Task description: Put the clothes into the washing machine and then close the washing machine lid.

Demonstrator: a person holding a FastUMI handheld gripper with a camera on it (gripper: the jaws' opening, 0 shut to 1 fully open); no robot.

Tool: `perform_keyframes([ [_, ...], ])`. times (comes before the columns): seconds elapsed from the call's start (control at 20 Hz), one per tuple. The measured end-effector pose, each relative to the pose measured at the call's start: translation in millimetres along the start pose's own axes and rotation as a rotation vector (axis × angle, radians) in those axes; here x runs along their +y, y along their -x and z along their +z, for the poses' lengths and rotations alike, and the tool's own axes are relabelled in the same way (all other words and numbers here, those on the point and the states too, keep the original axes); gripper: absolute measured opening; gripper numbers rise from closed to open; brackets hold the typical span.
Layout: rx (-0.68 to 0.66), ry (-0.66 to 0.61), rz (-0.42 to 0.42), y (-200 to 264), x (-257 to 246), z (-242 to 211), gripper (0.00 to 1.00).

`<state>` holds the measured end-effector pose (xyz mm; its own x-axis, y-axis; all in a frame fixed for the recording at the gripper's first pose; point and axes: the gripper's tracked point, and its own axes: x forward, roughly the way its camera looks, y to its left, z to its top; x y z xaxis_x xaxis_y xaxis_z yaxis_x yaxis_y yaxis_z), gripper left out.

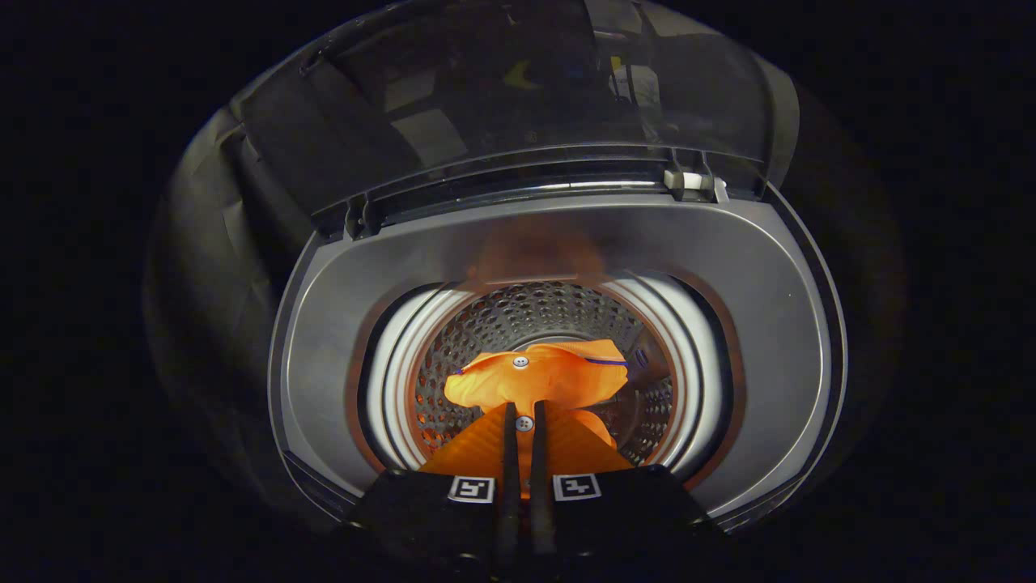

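An orange garment (pixel 538 380) with white buttons hangs down into the perforated steel drum (pixel 518 320) of a top-loading washing machine (pixel 753 324). My gripper (pixel 524 421) is shut on the orange garment: its two black fingers (pixel 509 453) press together on the cloth just above the drum's mouth, a button showing between their tips. The garment's lower part bunches inside the drum beyond the fingers. The machine's clear lid (pixel 518 105) stands open, raised at the far side of the opening.
A grey plastic rim (pixel 340 340) rings the drum's mouth. The lid's hinge and a white latch piece (pixel 688 182) sit along the far edge. Dark booth wall surrounds the machine.
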<state>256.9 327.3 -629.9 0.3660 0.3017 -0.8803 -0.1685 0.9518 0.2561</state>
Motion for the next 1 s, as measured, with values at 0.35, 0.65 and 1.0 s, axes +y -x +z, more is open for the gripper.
perform_keyframes([
  [0.35, -0.047, 0.024, 0.003, 13, 0, 13, 0.36],
  [0.65, -0.085, 0.058, -0.003, 28, 4, 19, 0.72],
  [1.0, -0.099, 0.051, 0.015, 45, 8, 19, 0.94],
])
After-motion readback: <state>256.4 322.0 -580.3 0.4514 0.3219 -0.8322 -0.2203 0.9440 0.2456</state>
